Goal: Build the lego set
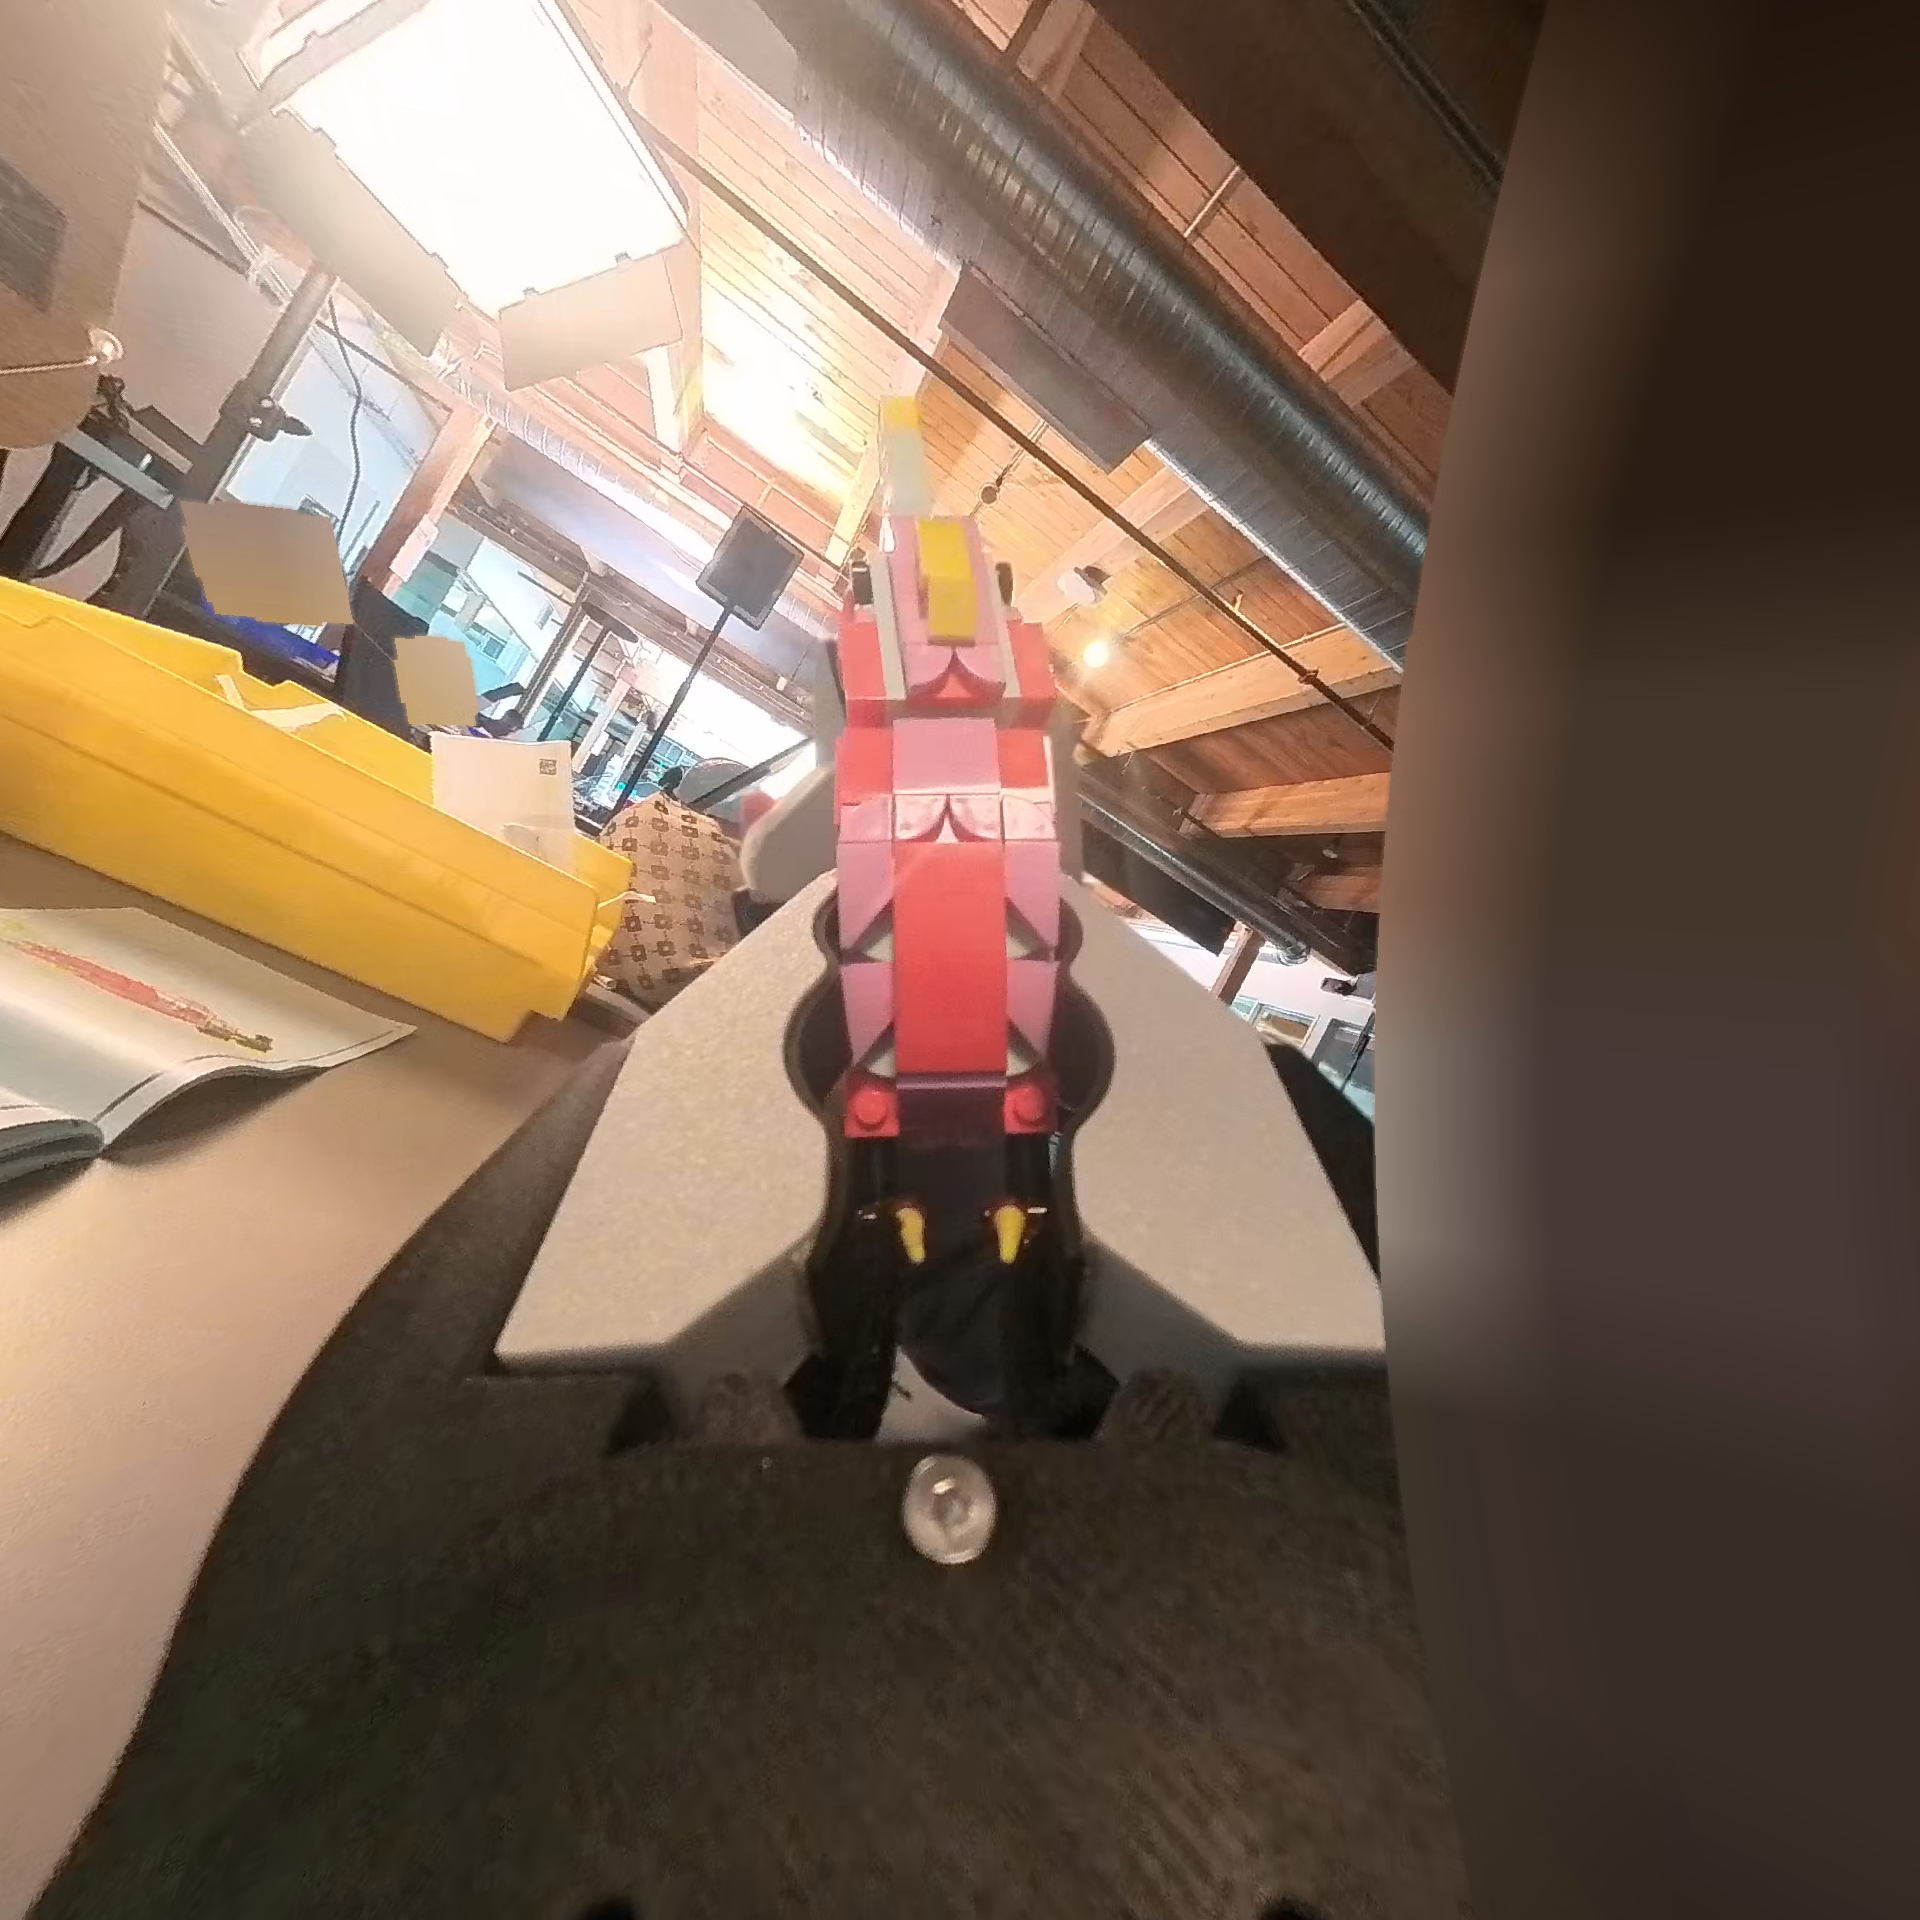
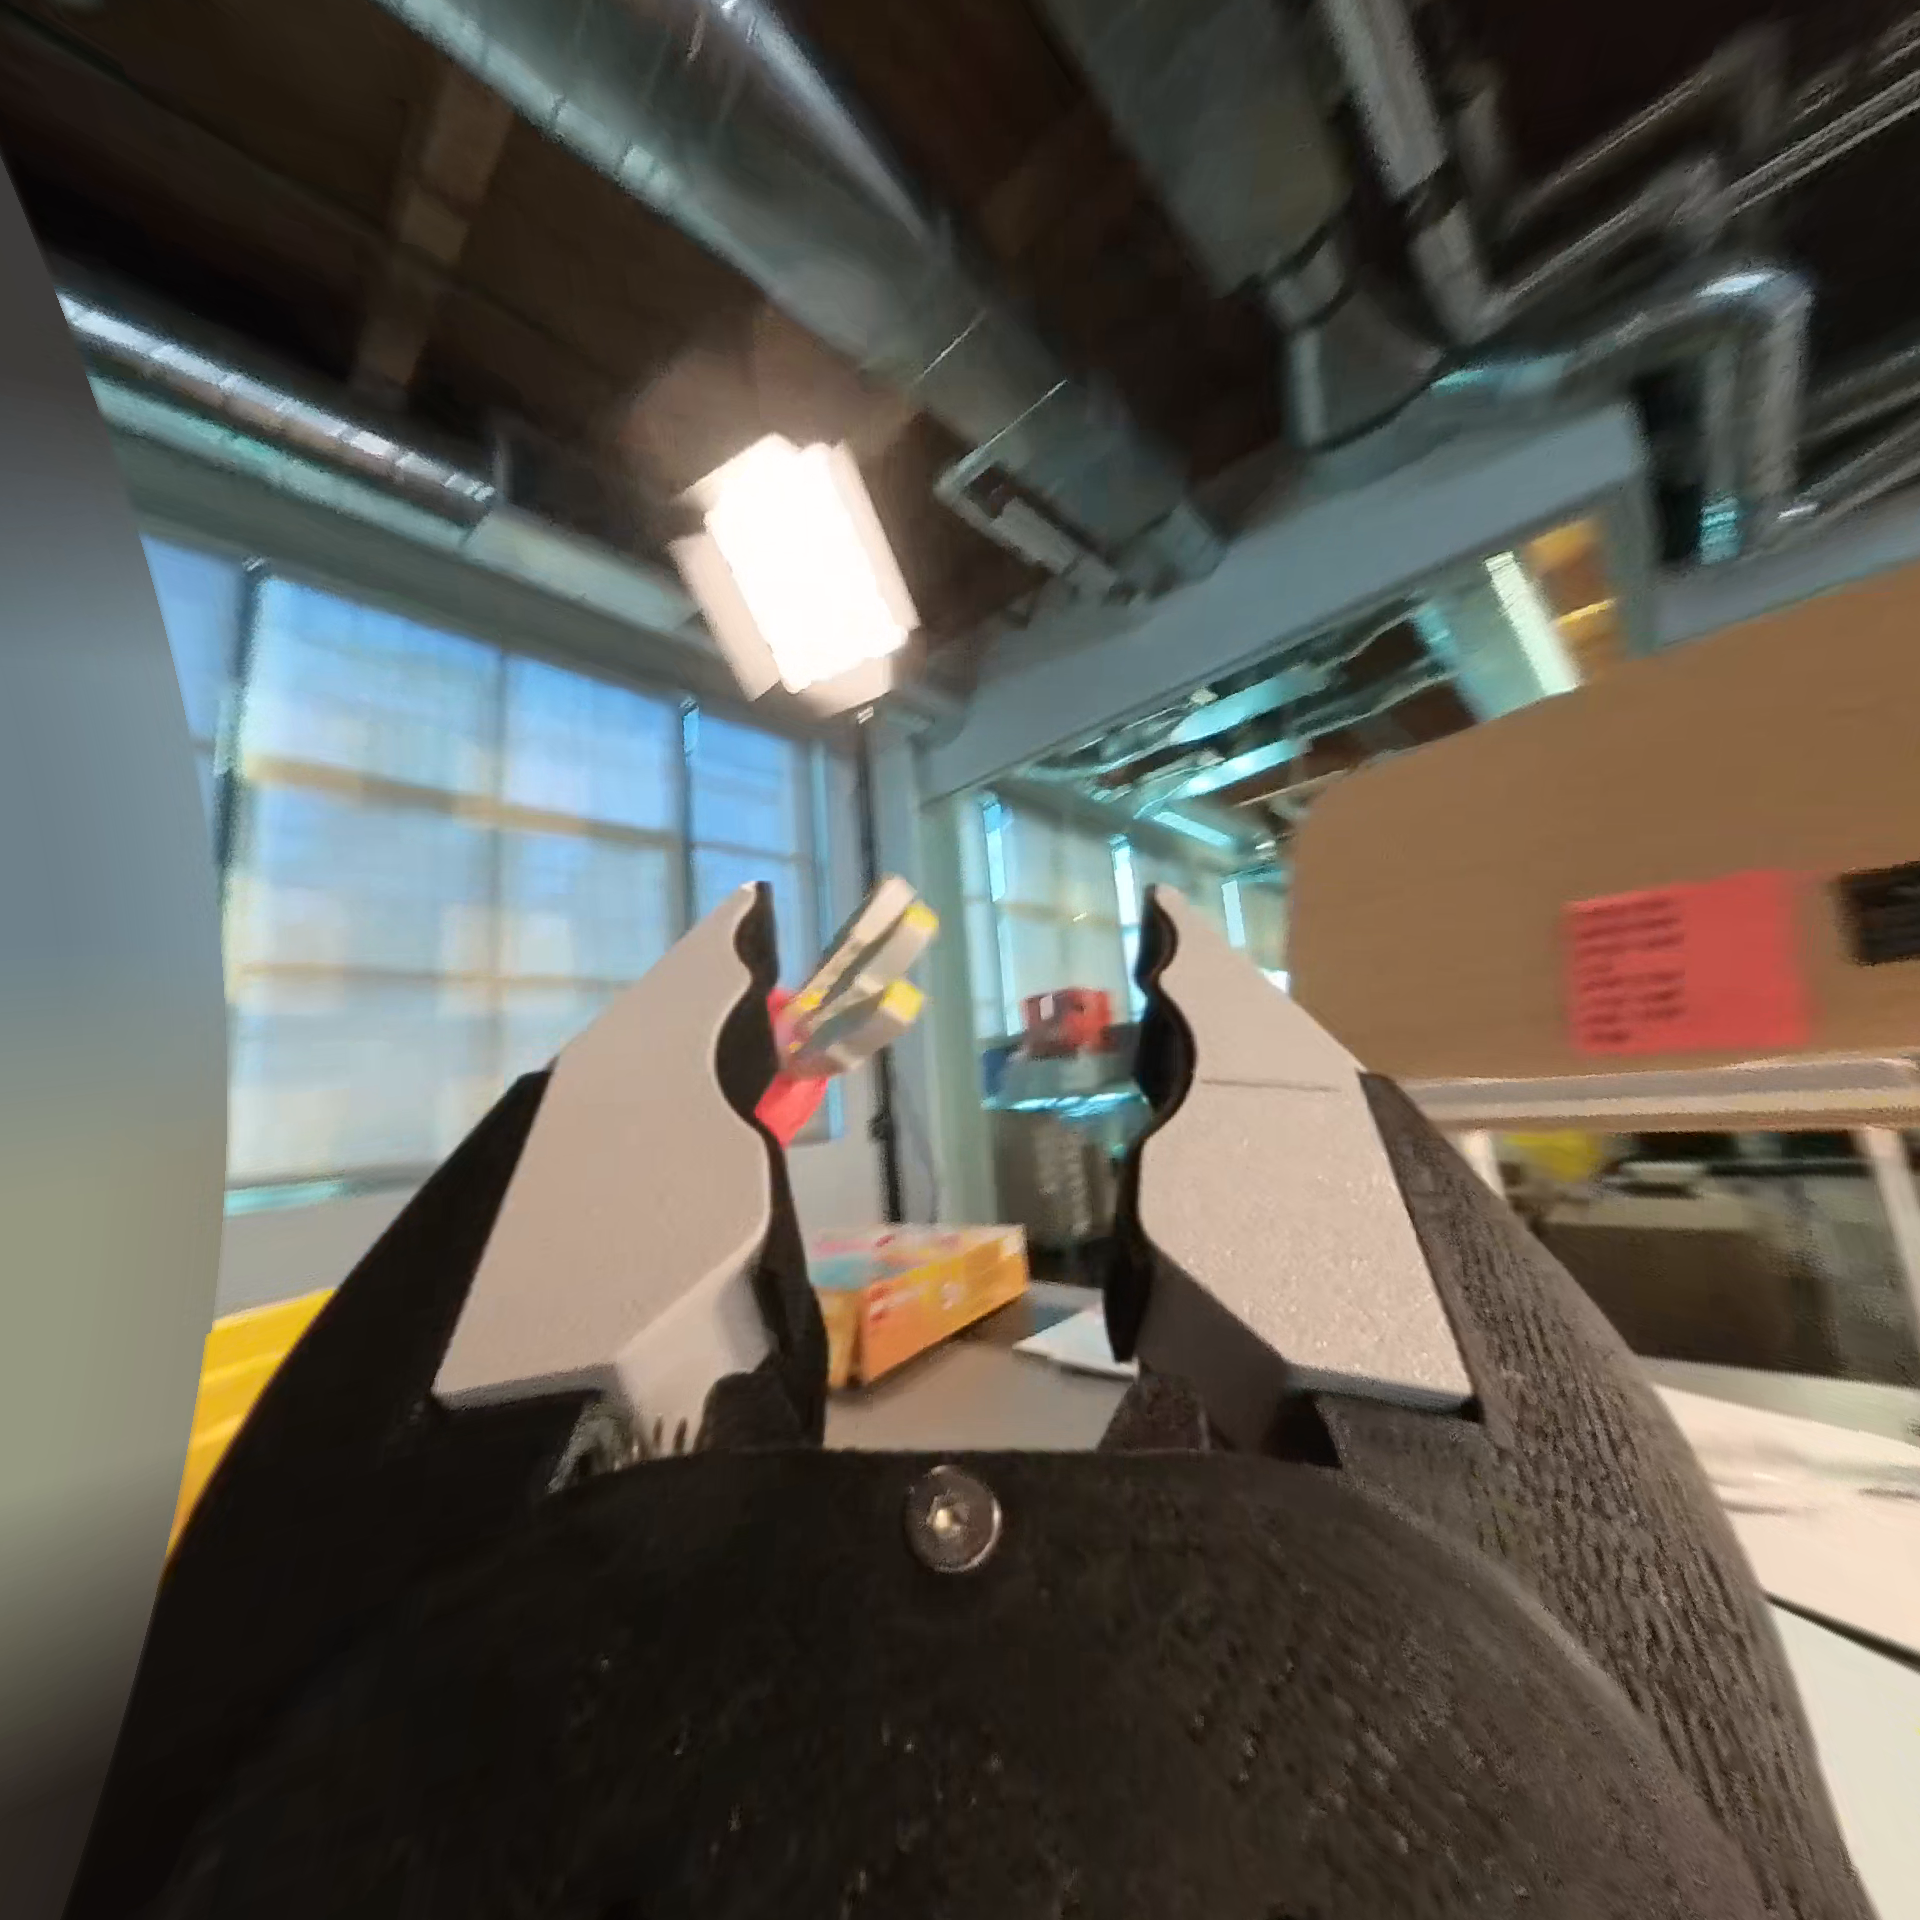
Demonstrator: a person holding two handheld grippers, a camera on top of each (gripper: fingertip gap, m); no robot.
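Left gripper (image 1: 951, 935) clamped on red-pink brick model (image 1: 948, 831), pads pressing both flanks, model jutting far past tips. Right gripper (image 2: 956, 935) spread wide, bare; model's grey-yellow end (image 2: 868, 987) just beyond left fingertip (image 2: 727, 935), apart. Open room right. Yellow bin (image 1: 260, 790), booklet (image 1: 156, 1018) left on table (image 1: 208, 1351).

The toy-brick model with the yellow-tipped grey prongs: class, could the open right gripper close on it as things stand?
Probably yes. The right gripper stands wide open, and the model's prongs poke up just beyond its left finger, with nothing between them.
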